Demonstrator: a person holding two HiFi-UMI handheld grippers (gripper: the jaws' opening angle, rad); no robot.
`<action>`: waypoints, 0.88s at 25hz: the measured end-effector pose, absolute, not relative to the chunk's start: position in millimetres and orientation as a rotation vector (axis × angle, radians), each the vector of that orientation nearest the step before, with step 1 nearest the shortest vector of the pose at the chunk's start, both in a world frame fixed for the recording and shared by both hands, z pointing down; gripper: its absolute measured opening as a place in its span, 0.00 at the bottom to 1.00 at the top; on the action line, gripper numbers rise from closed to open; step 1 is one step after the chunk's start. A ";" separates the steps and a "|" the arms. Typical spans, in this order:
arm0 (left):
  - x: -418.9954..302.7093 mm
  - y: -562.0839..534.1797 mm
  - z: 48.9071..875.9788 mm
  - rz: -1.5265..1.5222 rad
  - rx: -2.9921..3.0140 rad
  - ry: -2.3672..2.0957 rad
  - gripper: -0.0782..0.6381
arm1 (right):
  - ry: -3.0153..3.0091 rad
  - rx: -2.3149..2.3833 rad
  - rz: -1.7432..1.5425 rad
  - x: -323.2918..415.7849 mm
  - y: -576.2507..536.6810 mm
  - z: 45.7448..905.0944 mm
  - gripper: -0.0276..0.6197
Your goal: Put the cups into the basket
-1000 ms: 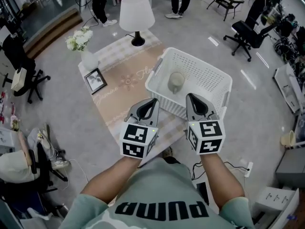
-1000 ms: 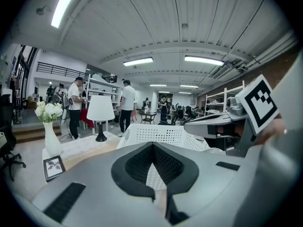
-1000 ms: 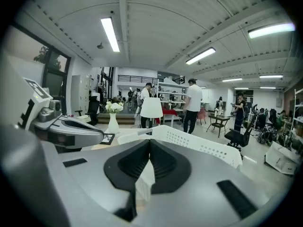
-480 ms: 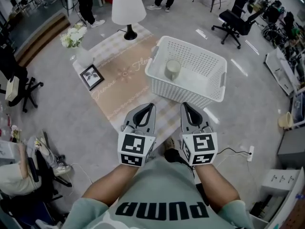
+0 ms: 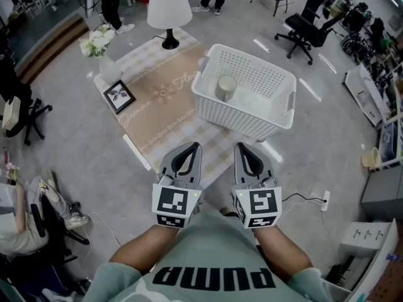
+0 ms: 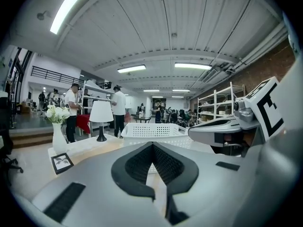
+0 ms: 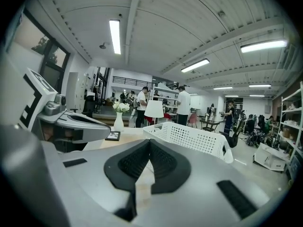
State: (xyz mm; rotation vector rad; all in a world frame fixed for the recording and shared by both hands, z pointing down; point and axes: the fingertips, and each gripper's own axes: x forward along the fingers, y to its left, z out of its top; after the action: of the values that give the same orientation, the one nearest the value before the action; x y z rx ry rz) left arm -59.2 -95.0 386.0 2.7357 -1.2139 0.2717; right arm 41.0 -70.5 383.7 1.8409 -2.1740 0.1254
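Note:
A white perforated basket (image 5: 243,122) stands on the low table (image 5: 157,124), with one pale cup (image 5: 225,87) upright inside at its left end. Both grippers hover side by side short of the table's near edge, well back from the basket. My left gripper (image 5: 192,146) is shut with nothing in it, and my right gripper (image 5: 241,146) is likewise shut and empty. In the left gripper view the jaws (image 6: 152,145) meet at the tip, with the basket (image 6: 151,130) beyond them. In the right gripper view the basket (image 7: 189,138) lies ahead and to the right of the closed jaws (image 7: 149,142).
A white lamp (image 5: 169,8), a vase of white flowers (image 5: 101,46) and a framed picture (image 5: 118,96) share the table's far and left parts. Office chairs (image 5: 301,30) and standing people surround it. A power strip with cable (image 5: 325,200) lies on the floor at right.
Both grippers have drawn back from the basket toward my body, still shut. The basket and the cup in it have stayed put.

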 end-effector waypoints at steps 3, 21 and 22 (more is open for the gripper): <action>-59.6 -86.1 386.0 0.263 2.731 -1.236 0.11 | -2.186 1.838 0.124 43.7 -59.9 384.9 0.07; 12.7 10.3 389.4 0.336 2.629 -1.458 0.11 | -2.396 1.674 0.080 110.5 17.4 375.9 0.06; 16.5 16.5 388.6 0.335 2.623 -1.475 0.11 | -2.410 1.662 0.079 114.3 22.3 375.3 0.07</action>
State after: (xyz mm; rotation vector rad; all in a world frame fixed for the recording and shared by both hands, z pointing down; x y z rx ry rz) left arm 16.5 16.5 388.6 2.6230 -1.4751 0.3346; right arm 114.3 22.3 375.3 1.6620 -2.4100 0.0788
